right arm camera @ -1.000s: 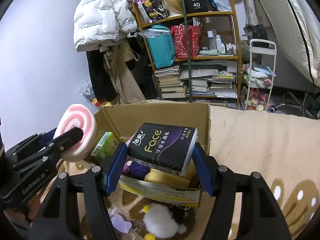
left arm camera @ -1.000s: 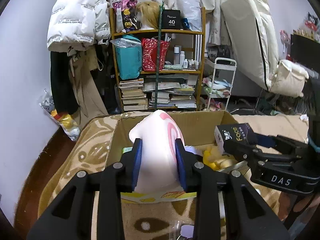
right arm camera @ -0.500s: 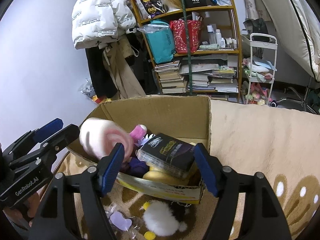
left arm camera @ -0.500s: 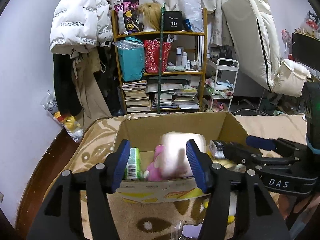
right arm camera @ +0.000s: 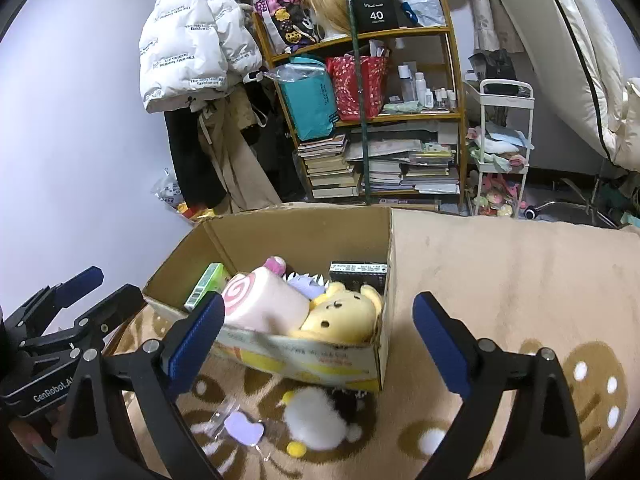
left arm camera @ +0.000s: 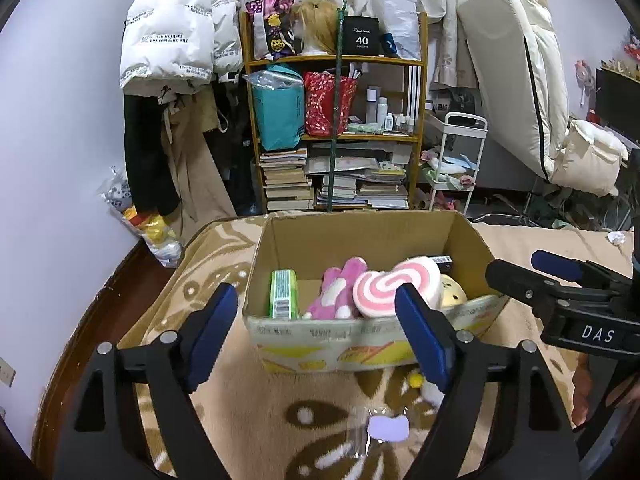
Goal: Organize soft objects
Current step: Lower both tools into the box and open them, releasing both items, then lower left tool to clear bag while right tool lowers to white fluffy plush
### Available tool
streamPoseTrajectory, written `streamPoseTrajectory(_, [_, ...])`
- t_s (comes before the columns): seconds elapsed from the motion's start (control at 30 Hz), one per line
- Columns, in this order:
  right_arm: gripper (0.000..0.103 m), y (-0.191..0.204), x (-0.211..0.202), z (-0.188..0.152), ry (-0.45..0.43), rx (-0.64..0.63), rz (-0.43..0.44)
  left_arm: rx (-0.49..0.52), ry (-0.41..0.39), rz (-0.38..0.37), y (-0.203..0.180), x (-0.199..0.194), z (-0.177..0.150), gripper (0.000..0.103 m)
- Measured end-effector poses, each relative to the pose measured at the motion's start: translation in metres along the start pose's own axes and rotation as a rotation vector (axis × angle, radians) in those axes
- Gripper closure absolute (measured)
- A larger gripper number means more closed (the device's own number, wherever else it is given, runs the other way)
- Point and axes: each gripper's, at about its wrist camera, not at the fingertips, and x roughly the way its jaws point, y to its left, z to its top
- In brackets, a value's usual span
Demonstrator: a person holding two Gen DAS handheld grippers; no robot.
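Both grippers have let go since a second ago: the pink swirl cushion (left arm camera: 394,286), then clamped in the left gripper (left arm camera: 316,334), and the dark tissue pack (right arm camera: 359,271), then clamped in the right gripper (right arm camera: 318,342), now lie inside the cardboard box (left arm camera: 372,236). Jaws on both tools have just been opening and now stand wide, with nothing between the pads; both sit on the near side of the box, clear of its front wall.

Contents of the box, left to right in the left wrist view:
- green packet (left arm camera: 284,294), standing on edge against the left wall;
- pink plush toy (left arm camera: 338,290), leaning toward the front wall;
- pink swirl cushion, its spiral end facing the camera, resting against the plush toy and on the yellow bear (right arm camera: 340,314);
- yellow bear, face up at the front right corner, clearest in the right wrist view;
- dark tissue pack, flat against the right wall behind the bear, only its top edge showing.

Box condition: flaps open, yellow print on the front wall, standing on a beige patterned rug (right arm camera: 500,280).

Loose items on the rug in front of the box: a white fluffy toy (right arm camera: 320,420) touching the box's lower edge, and a small lilac piece in clear wrapping (right arm camera: 244,428) just left of it.
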Motion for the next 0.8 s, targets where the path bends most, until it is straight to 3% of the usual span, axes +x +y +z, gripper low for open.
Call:
streamPoseTrajectory(0.23, [0.003, 0.007, -0.016, -0.010, 0.038, -0.018, -0.001, 0.026, 0.037, 0.007, -0.005, -0.017, -0.010, 0.013])
streamPoseTrajectory(0.8, [0.003, 0.007, -0.003, -0.036, 0.183, 0.003, -0.009, 0.031, 0.173, -0.006, -0.005, -0.008, -0.043, 0.012])
